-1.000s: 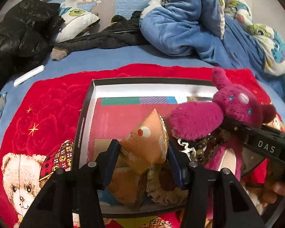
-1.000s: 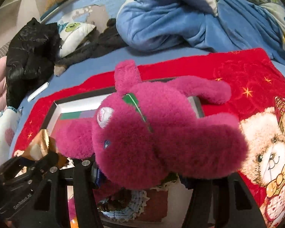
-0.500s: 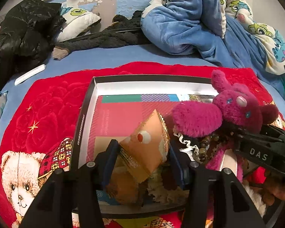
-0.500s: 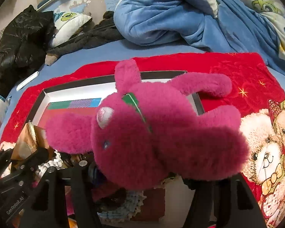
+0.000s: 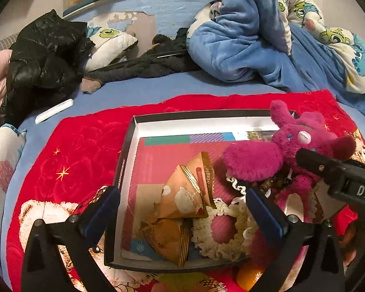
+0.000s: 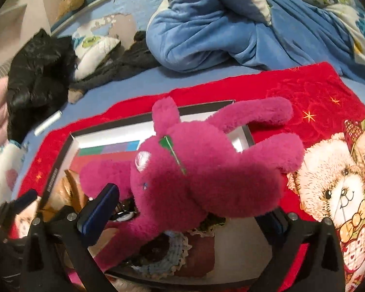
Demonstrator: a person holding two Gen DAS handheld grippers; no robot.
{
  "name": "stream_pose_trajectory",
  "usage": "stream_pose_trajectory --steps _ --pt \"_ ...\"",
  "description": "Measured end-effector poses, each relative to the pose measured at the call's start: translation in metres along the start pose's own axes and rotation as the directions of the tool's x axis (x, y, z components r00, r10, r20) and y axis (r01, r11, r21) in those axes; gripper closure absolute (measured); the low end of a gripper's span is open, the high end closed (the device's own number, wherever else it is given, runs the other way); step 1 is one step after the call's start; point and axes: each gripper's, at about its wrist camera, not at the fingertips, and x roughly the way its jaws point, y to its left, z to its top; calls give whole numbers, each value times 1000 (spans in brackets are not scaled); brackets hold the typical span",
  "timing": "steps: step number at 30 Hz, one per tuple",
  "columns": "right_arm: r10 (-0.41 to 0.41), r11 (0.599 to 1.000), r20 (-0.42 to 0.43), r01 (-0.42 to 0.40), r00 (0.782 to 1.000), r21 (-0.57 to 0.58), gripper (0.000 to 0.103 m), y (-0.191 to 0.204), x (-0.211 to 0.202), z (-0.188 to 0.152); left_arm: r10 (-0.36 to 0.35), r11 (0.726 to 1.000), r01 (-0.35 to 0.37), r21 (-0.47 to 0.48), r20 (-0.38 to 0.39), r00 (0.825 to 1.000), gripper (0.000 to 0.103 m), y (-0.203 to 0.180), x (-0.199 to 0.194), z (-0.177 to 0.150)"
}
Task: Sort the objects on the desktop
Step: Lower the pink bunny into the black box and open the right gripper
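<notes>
A black shallow box (image 5: 124, 160) lies on a red bear-print blanket (image 5: 80, 155). Inside it rests an orange-brown snack packet (image 5: 187, 192), between the fingers of my left gripper (image 5: 182, 209), whose jaws are opening and whose pads stand clear of it. A magenta plush toy (image 6: 206, 175) sprawls over the box's right part (image 6: 60, 160). My right gripper (image 6: 187, 216) is opening around the toy's body, its blue pads apart from the fur. In the left wrist view the plush toy (image 5: 292, 150) shows with the right gripper's finger (image 5: 340, 177) across it.
A white lace scrunchie (image 5: 221, 226), a second packet (image 5: 168, 238) and a pink booklet (image 5: 158, 160) also lie in the box. Behind are a black jacket (image 5: 41, 63), a blue blanket (image 5: 243, 39) and a white stick (image 5: 53, 110). An orange thing (image 5: 250, 277) sits below the box.
Both grippers' jaws have spread wide. The snack packet has left the left pads and tipped down into the box. The plush has come free of the right pads and rests on the box.
</notes>
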Motion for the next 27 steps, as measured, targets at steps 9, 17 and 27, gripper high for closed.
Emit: stream_pose_trajectory --steps 9,17,27 --pt "69 997 63 -70 996 20 0 -3 -26 0 -22 1000 21 14 60 998 0 1 -22 0" --pt "88 996 124 -88 988 -7 0 7 -58 4 -44 998 49 -38 123 991 0 17 -53 10" --pt "146 989 159 -142 976 -38 0 24 -135 8 -40 998 49 -48 183 982 0 22 -154 6"
